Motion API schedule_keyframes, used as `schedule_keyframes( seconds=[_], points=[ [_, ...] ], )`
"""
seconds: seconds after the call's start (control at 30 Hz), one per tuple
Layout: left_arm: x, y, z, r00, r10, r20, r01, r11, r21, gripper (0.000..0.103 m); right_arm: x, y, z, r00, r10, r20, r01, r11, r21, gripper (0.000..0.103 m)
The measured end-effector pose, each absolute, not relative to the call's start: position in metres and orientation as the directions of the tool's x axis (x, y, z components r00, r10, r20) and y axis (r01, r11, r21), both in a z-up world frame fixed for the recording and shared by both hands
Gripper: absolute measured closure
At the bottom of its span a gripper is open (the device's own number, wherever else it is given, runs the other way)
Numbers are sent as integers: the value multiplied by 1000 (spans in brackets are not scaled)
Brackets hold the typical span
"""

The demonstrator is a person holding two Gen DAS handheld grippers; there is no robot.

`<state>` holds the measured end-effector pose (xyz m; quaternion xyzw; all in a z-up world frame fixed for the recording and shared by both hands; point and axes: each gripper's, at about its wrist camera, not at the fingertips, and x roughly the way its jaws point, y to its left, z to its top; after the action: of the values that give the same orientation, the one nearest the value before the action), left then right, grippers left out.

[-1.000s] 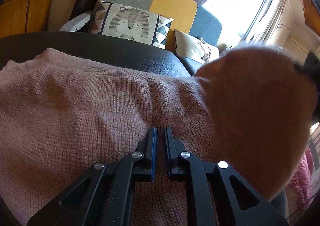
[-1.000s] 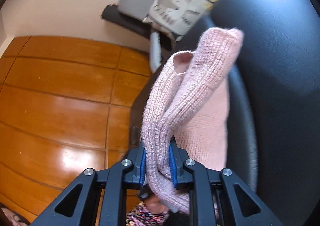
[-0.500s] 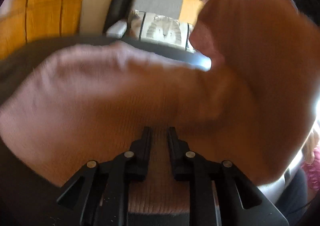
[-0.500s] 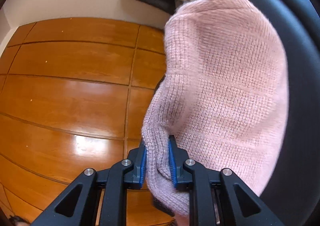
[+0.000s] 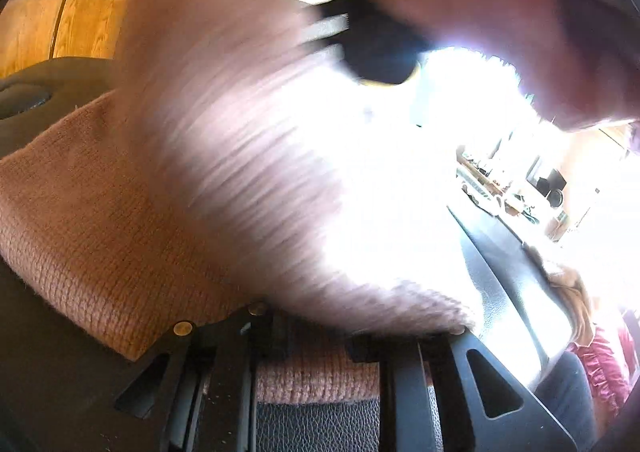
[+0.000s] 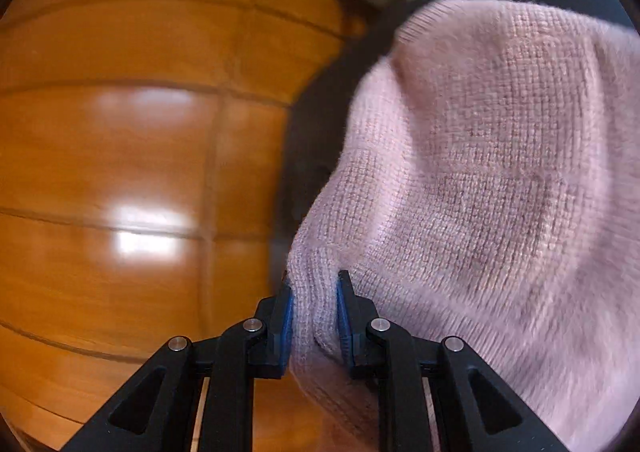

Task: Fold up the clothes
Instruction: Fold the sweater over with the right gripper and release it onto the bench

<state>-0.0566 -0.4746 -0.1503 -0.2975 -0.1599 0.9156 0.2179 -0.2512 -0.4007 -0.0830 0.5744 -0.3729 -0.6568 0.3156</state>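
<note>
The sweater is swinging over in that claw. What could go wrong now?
1. The right claw pinches only a thin bunched edge of the sweater, so the knit could slip out mid-swing.
2. That edge hangs past the black seat over the wood floor; if dropped, it may land there.
3. In the left wrist view the flap is dropping onto the left claw, which could get trapped inside the fold.

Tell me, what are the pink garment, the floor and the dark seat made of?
Pink garment: soft fuzzy knit, probably wool or acrylic; visible stitch rows. Floor: glossy orange-brown wood or wood-look panels, with grain, seams and bright reflections. Dark seat: black leather or imitation; pebbled grain, slight sheen.
</note>
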Motion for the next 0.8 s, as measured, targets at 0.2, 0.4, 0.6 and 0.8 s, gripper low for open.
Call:
schedule_keyframes(
  seconds=[0.2, 0.4, 0.6, 0.8],
  points=[
    [-60, -489, -156, -720, 556, -416, -311, -793, -523, 84, -249, -441, -131, -11, -807, -591, -57, -590, 806, 75],
    [-58, -486, -155, -725, 546, -419, -321, -807, -497, 84, -276, -468, -137, 50, -827, -560, -48, -562, 826, 72],
    [-57, -488, -153, -717, 556, -420, -325, -800, -504, 84, -252, -451, -80, -18, -826, -564, 255, -549, 796, 72],
    [-56, -502, -138, -746, 499, -441, -258, -827, -499, 84, -173, -394, -49, -352, -587, -729, 441, -791, 424, 71]
  ],
)
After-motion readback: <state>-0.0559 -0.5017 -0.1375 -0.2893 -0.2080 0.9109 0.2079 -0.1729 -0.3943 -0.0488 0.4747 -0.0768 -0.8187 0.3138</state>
